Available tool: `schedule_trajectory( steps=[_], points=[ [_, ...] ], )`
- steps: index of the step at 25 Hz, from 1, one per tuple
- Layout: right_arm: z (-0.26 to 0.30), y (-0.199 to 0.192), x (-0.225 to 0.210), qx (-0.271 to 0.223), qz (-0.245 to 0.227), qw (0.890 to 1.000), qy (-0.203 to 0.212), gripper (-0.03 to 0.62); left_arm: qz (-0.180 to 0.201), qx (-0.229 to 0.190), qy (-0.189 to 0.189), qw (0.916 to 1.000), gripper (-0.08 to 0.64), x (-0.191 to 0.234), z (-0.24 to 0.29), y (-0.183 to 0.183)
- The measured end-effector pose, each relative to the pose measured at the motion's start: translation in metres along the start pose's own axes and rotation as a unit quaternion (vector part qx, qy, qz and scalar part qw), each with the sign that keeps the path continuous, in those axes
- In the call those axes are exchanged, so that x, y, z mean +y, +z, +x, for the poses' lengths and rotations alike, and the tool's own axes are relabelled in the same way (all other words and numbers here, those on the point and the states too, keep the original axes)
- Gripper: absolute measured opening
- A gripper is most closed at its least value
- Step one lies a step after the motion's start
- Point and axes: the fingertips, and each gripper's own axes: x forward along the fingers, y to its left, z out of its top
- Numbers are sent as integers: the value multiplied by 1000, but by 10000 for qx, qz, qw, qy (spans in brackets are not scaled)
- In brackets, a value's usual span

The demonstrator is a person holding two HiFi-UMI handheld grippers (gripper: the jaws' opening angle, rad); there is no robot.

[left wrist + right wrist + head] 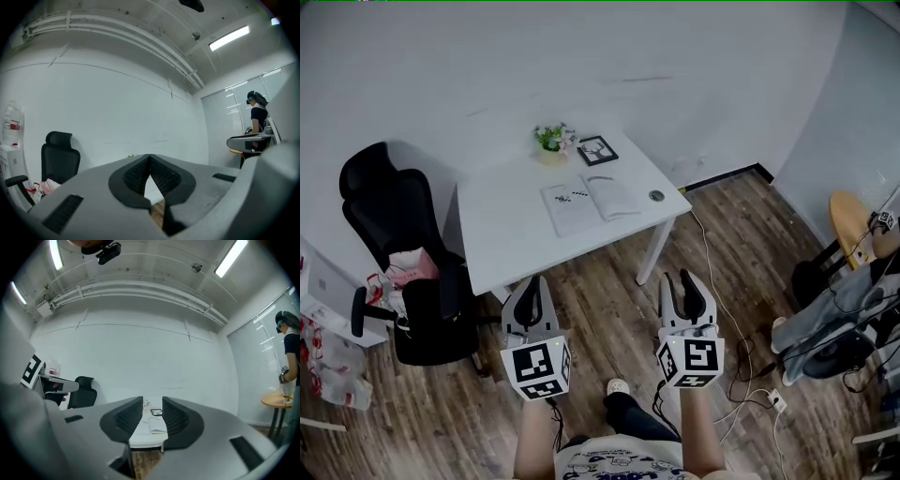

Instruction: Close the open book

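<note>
An open white book [591,202] lies flat on the white table [492,248], well ahead of both grippers. My left gripper [532,283] hovers over the wooden floor short of the table's near edge, its jaws meeting at the tips [150,157] with nothing in them. My right gripper [684,278] hangs beside it to the right, off the table's front right corner. Its jaws stand apart [153,401] and empty, and between them the right gripper view shows the book [157,425] on the table [145,442] farther off.
A small potted plant [551,139], a black picture frame [597,150] and a small round object [656,196] sit on the table. A black office chair [394,234] stands left of it. Cables [750,375] trail over the floor on the right, near a round wooden top [848,220].
</note>
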Motion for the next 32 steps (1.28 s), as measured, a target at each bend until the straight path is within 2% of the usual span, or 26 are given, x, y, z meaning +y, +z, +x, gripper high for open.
schedule_trajectory(
  steps=[11, 17, 19, 24, 32],
  points=[
    [105, -13, -58, 37, 368, 9988, 311, 129, 35, 20, 452, 9990, 23, -14, 98, 6],
    [140, -29, -69, 94, 931, 9944, 499, 129, 40, 190, 630, 9978, 23, -10, 127, -7],
    [150, -34, -68, 168, 897, 9944, 541, 129, 37, 233, 660, 9975, 23, -6, 135, -11],
    [172, -47, -67, 325, 480, 9967, 563, 112, 37, 349, 654, 9972, 23, -3, 158, -21],
    [217, -69, -69, 499, 398, 9970, 446, 110, -21, 431, 453, 9980, 23, 3, 213, -37]
  ],
)
